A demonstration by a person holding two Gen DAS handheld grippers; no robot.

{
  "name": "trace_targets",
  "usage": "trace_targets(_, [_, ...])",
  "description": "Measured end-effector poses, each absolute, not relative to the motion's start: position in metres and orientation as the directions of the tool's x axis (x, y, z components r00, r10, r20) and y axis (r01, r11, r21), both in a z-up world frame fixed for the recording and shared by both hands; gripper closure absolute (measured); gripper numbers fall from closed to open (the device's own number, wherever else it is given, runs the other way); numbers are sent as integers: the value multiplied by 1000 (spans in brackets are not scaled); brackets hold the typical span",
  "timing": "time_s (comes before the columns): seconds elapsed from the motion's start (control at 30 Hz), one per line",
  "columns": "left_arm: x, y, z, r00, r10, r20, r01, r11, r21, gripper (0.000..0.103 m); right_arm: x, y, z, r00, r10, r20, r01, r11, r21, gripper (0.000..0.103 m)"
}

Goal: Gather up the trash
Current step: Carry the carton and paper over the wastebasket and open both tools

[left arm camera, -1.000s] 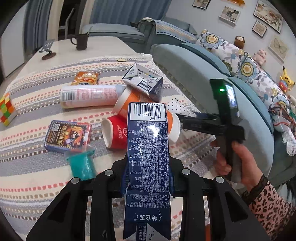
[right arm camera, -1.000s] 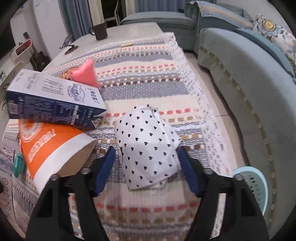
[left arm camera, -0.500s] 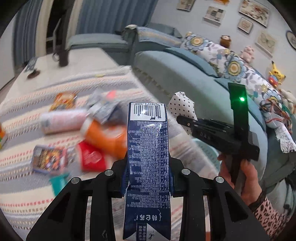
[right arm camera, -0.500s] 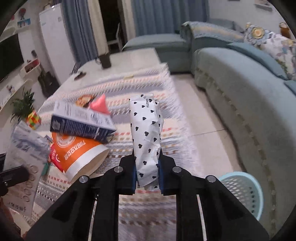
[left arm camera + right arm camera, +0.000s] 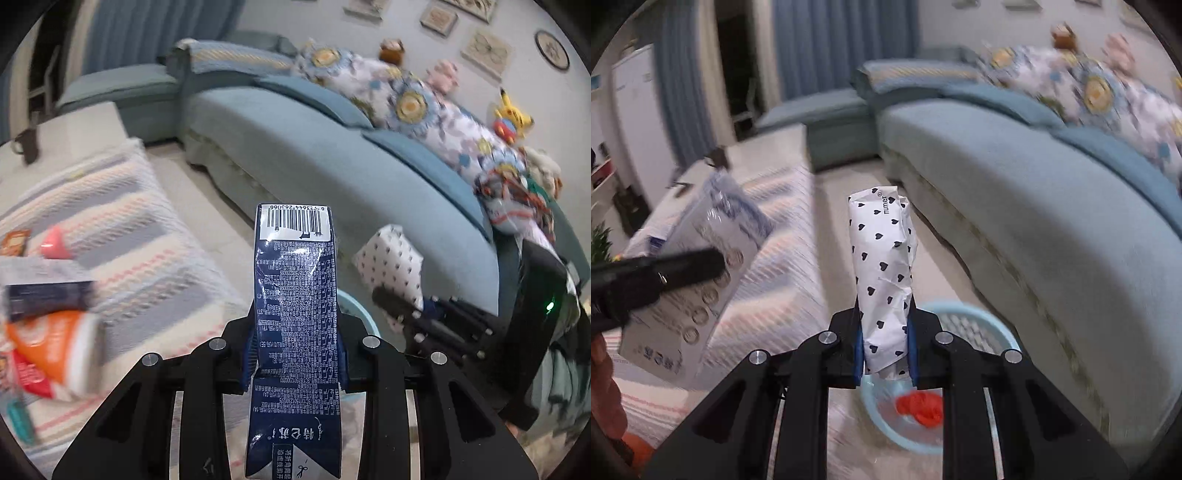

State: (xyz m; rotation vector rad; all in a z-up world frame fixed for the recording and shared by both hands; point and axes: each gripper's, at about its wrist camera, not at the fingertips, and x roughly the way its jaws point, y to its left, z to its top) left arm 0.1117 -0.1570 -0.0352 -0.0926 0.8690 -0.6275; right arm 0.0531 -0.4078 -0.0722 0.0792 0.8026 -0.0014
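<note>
My left gripper is shut on a flattened dark blue milk carton, held upright in the air past the table edge. My right gripper is shut on a white packet with black hearts, held above a light blue trash basket on the floor, which holds a red scrap. The right gripper with the packet shows at the right of the left wrist view. The basket rim peeks out behind the carton. The left gripper's carton shows at the left of the right wrist view.
A table with a striped cloth lies to the left, with an orange cup, another dark carton and a pink item on it. A blue sofa runs along the right, close to the basket.
Both grippers have swung right, away from the table toward the floor beside the sofa, each still holding its item. The basket has come into view under the right gripper.
</note>
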Motion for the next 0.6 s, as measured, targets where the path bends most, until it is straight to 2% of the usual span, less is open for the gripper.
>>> trace_targets(0.27, [130,-232,-98,288,-537,-793,580,757,-302,72,53,-469,-165,490,-25,-871,209,974,90,85])
trace_targets(0.5, [137,-249,-124,233,-532,-814,581,748,-322,72,63,-479,-202,413,10,-911,246,961,122,84])
trace_targets(0.53, [139,-250,-125,230,-535,-813,574,749,-330,68,63,-478,-204,408,11,-913,250,960,123,80])
trace_targets(0.57, [140,-250,-126,219,-547,-808,566,746,-351,63,64,-479,-206,401,9,-916,260,958,124,71])
trace_targets(0.6, [142,-248,-125,214,-557,-802,560,743,-367,53,62,-479,-208,400,13,-916,266,955,129,65])
